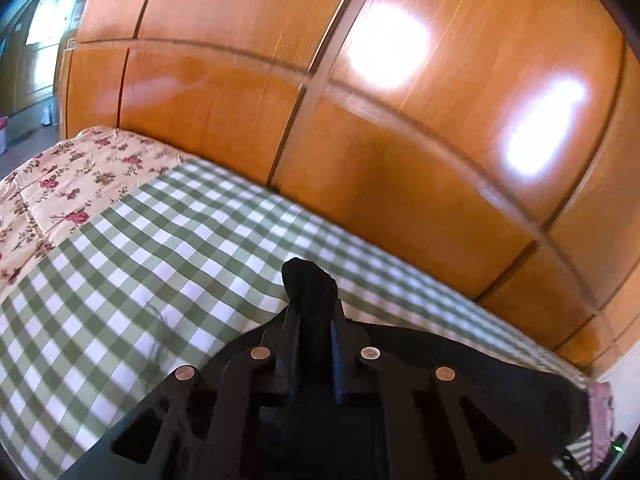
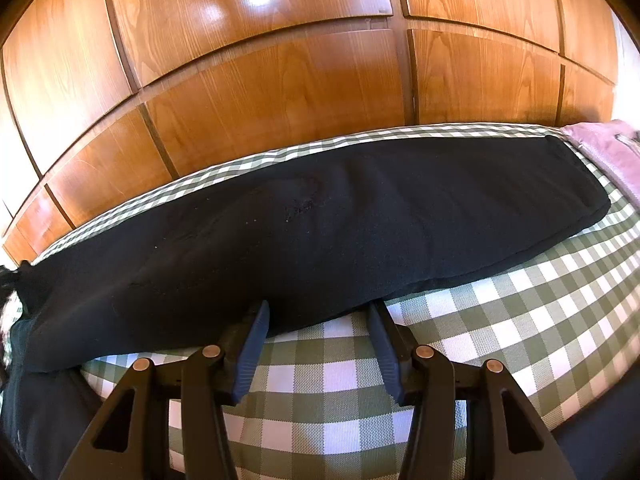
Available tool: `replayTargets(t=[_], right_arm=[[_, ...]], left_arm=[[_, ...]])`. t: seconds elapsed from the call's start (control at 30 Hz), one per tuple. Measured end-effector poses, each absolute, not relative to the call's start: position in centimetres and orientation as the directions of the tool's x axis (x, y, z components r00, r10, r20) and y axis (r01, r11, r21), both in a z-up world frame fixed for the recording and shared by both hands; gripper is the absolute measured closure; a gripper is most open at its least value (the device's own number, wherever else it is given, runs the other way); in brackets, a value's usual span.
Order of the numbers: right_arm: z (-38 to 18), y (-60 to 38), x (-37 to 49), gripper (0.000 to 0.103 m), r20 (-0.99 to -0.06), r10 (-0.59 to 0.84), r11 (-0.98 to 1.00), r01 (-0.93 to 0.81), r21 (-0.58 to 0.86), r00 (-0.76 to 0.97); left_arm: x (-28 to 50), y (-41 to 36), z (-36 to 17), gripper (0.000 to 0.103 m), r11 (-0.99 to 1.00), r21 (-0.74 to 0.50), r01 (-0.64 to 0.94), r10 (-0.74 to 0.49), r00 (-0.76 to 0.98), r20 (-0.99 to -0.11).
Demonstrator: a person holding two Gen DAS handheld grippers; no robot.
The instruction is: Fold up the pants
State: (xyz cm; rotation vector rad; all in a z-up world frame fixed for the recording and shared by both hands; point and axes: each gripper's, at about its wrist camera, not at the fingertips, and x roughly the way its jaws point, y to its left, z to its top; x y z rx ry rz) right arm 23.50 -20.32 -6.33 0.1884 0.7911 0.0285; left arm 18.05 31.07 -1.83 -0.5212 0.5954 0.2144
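Pants (image 2: 320,232) half-folded lengthways on checked bedcover (image 2: 500,320), long axis running crosswise ahead of right jaws, 1 end already pinched.

Wooden wardrobe (image 2: 280,80) backs the bed, floral quilt (image 1: 60,188) off to left jaws' far left, pink garment (image 2: 608,152) beyond pants' right end. Left gripper (image 1: 308,280) clamped together on a black fabric bunch, so left hand is nearer. Right gripper (image 2: 320,312) jaws apart, tips touching pants' near edge, nothing gripped. Nothing blocks a fold across.
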Motion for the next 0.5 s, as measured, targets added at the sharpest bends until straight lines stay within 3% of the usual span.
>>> replayTargets(t=[0.3,0.5], right_arm=[[-6.4,-20.4,23.5,0.052,-0.703,0.098,0.982,0.044,0.181,0.704],[-6.4,-20.4,23.5,0.052,-0.703,0.1,0.982,0.045,0.184,0.704]], left_arm=[[8.8,29.5,0.2,0.092,0.767,-0.6,-0.227,-0.081,0.893,-0.442],[3.5,27.5,-0.7,0.092,0.753,-0.632,-0.183,-0.138,0.895,-0.424]])
